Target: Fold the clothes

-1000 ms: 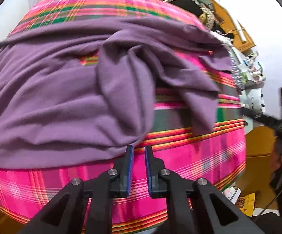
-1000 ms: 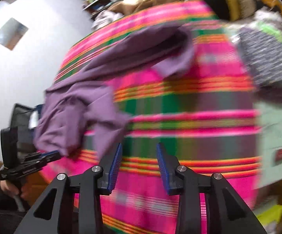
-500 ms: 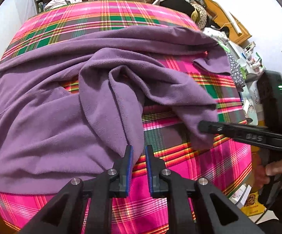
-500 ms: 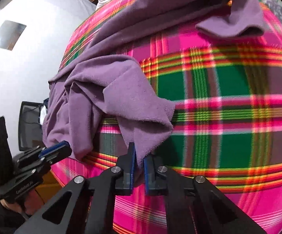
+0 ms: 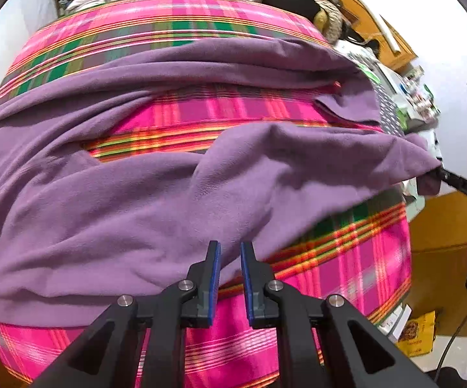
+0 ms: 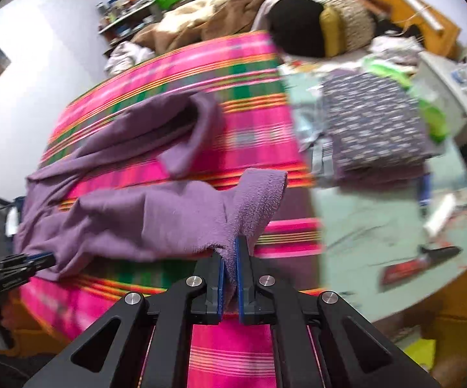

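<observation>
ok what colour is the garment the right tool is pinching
Plain purple, a fleecy garment clamped in the right tool, lying on a pink plaid cover. The right wrist view shows it best.

Lived-in home bedroom: bed w/ bright pink-green plaid woven bedspread (image 6: 253, 61), rumpled brown fleece blanket (image 6: 201, 22) heaped at far end. Cluttered shelf of small bottles etc. (image 6: 126, 16) on white wall, orange wooden furniture (image 5: 379, 35) beside bed.

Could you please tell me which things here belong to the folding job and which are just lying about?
In the job:
purple garment
right gripper, shut on its end
left gripper
plaid blanket underneath

Lying about:
patterned folded cloth
brown blanket
yellow packet
</observation>
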